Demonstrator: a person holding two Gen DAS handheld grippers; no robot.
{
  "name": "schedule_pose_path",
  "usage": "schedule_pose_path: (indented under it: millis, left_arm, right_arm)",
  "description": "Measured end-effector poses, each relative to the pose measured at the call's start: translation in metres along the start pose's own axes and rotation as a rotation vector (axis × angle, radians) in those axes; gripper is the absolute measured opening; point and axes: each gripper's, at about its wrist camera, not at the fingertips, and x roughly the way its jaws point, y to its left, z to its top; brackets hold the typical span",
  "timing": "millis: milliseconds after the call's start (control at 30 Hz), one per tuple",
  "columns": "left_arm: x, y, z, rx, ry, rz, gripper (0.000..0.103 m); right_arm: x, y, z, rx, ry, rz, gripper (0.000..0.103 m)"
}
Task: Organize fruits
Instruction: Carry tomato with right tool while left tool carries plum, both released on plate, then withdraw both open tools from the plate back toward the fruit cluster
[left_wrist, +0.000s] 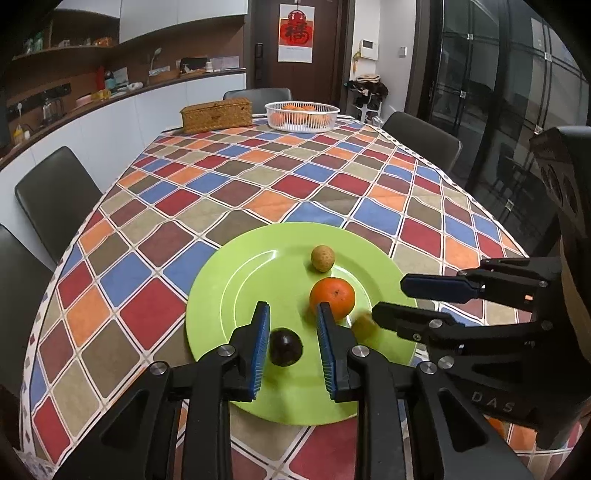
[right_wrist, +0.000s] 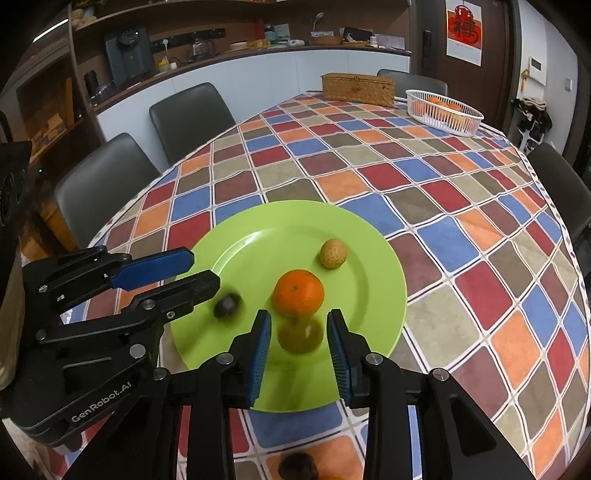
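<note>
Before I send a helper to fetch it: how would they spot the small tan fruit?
Find the green plate on the checked tablecloth. The tan fruit lies on its far side, just beyond the orange. It is the only pale, rough-skinned one there.

Glossy green plate; woven wicker box; white plastic basket.

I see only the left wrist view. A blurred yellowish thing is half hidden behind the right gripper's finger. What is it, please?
Observer: It is a blurred olive-green fruit on the green plate. It lies between the pads of the right gripper, which do not seem to press on it.
Operator: Is any fruit off the plate?
Observer: Possibly. A dark round thing, perhaps a fruit, lies on the tablecloth just in front of the plate's near rim.
</note>
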Motion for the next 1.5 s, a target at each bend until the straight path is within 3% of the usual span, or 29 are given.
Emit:
schedule_pose_path:
  millis: [500, 633, 767, 1133, 1500]
  left_arm:
    - [-0.07, -0.018, -0.014, 0.013, -0.087, 0.031, 0.03]
    - [-0.091, -0.031, -0.017, 0.03, -0.116, 0.032, 0.036]
    - [-0.111, -0.045, -0.026, 0.04, -0.139, 0.022, 0.041]
    - [-0.143, -0.08, -0.058, 0.065, -0.185, 0.028, 0.065]
    - [-0.152, -0.104, -0.087, 0.065, -0.191, 0.019, 0.07]
  right_arm:
    - [-0.059, 0.007, -0.018, 0.009, -0.11, 0.026, 0.033]
    - [-0.081, 0.01, -0.026, 0.012, -0.151, 0.041, 0.033]
    - [-0.1, 0.011, -0.038, 0.02, -0.177, 0.049, 0.04]
    - [-0.138, 0.004, -0.082, 0.021, -0.208, 0.006, 0.04]
    - [-0.153, -0.007, -0.122, 0.033, -0.206, -0.042, 0.046]
